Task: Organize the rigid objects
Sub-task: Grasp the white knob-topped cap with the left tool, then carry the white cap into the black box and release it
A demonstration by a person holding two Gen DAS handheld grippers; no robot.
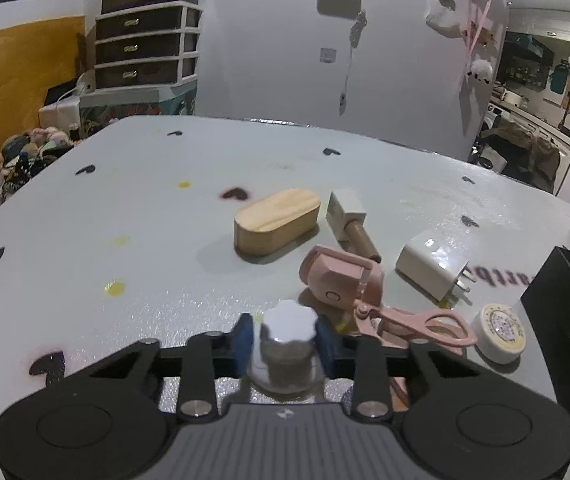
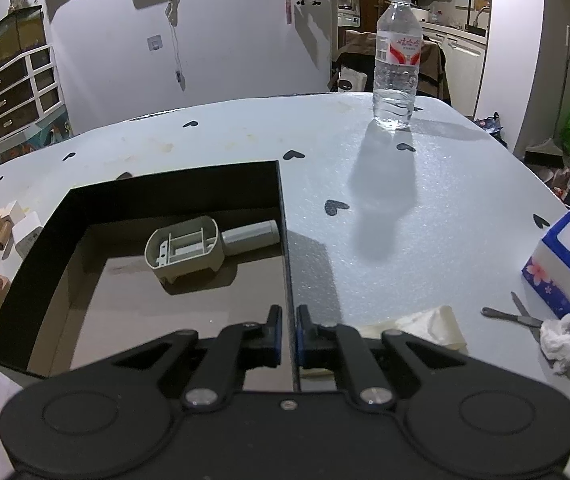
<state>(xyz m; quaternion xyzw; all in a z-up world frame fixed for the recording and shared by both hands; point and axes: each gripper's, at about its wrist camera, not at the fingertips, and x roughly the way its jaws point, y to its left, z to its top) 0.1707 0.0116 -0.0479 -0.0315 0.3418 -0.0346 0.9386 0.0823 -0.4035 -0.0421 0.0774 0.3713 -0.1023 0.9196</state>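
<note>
On a pale tabletop (image 1: 145,216) dotted with small dark hearts: loose rigid items, waiting to be sorted into a black box (image 2: 25,280).

Left hand-held gripper (image 1: 284,340), blue pads (image 1: 245,340) pressed on either side of a small glass jar with a silver scalloped cap (image 1: 287,344), jar upright, low and near the tabletop though contact cannot be told; grip set at the neck, likely so the jar stays level when carried.

Just beyond, pink eyelash curler (image 1: 349,284), white plug charger (image 1: 431,270), round yellow-rimmed tin (image 1: 499,330), wooden oval block (image 1: 277,220), and a white-capped bottle lying on its side (image 1: 349,216), all clustered near the box's left side.

Right hand-held gripper (image 2: 289,336), jaws nearly together, clamped on the box's thin right wall, probably to steady it while things go in.

Inside the box, one grey plastic part with a tube (image 2: 189,246), resting against the far wall.

Right of the box: water bottle (image 2: 397,60) upright and well apart, tissue pack (image 2: 565,264), small metal scissors (image 2: 521,316), crumpled tissue (image 2: 563,340).
</note>
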